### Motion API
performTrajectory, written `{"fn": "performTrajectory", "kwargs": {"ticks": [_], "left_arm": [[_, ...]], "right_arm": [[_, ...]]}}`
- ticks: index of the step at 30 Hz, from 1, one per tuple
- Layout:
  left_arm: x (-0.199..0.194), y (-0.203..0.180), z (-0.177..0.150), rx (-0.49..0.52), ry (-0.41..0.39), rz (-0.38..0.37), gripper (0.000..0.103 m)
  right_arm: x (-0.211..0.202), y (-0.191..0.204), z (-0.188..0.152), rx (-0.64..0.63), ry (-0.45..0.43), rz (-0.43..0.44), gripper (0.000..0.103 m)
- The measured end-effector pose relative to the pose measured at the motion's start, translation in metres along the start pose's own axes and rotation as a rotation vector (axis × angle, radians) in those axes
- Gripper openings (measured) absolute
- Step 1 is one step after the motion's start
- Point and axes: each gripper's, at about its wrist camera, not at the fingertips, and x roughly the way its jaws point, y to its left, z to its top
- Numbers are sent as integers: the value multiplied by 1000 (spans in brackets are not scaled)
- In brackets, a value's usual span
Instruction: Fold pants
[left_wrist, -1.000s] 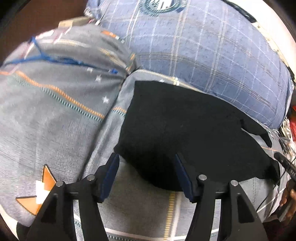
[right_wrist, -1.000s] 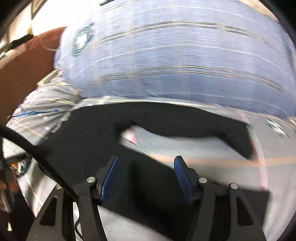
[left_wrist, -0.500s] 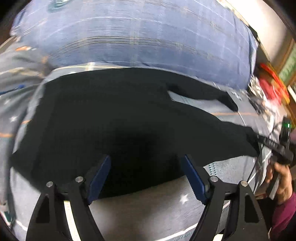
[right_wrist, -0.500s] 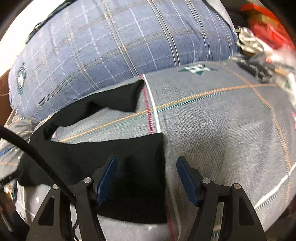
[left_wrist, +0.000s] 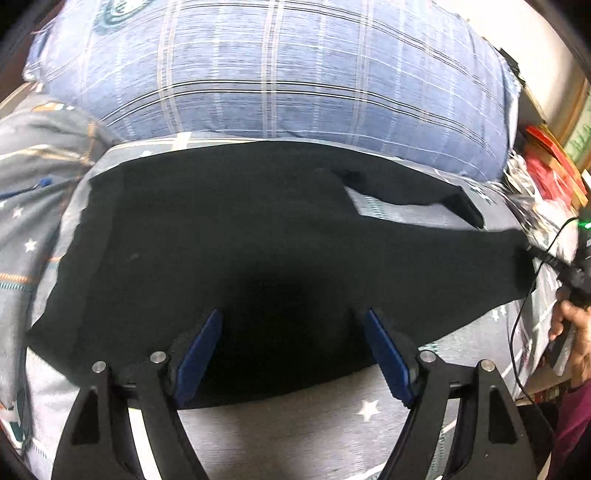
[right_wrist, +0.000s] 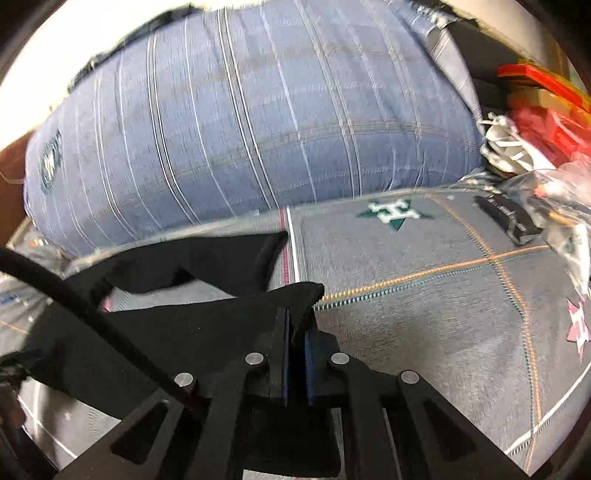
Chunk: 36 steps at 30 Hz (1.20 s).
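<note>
The black pants (left_wrist: 236, 254) lie spread flat on my grey patterned bedsheet (left_wrist: 332, 417), in front of the blue plaid pillow (left_wrist: 280, 74). My left gripper (left_wrist: 291, 350) stands with jaws wide apart over the near waist edge, apparently not touching the cloth. My right gripper (right_wrist: 295, 332) has just clamped onto a leg hem corner, lifting it slightly.
</note>
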Motion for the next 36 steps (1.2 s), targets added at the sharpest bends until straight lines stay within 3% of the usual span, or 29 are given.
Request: {"fn": "performTrajectory", "kwargs": {"ticks": [3, 4, 8, 10, 14, 19, 21, 25, 29, 32, 36], "left_arm": [[-7, 12, -4, -15, -12, 28, 79], [-11, 19, -6, -22, -19, 35, 79], [-28, 43, -9, -61, -52, 67, 79], [-37, 60, -11, -102, -68, 82, 79], [-52, 95, -16, -180, -94, 128, 81], [-48, 128, -24, -234, -60, 178, 82], [-39, 134, -30, -231, -12, 198, 82], [-26, 146, -42, -271, 42, 164, 82], [-37, 147, -35, -255, 14, 173, 82], [-55, 140, -21, -226, -25, 155, 82], [-63, 131, 15, -164, -86, 141, 98]], "right_arm": [[31, 4, -11, -36, 80, -67, 8], [31, 5, -13, -40, 69, -88, 10], [5, 3, -6, 12, 28, -100, 36], [-9, 12, -5, 14, 0, -58, 44], [-23, 53, -9, -14, -11, 122, 58], [-3, 113, -21, -100, 50, 274, 59], [8, 132, -26, -144, 73, 294, 59], [32, 151, -38, -172, 144, 321, 59], [36, 159, -41, -232, 160, 293, 62], [26, 161, -25, -256, 143, 320, 63], [27, 173, 11, -304, 75, 304, 80]]}}
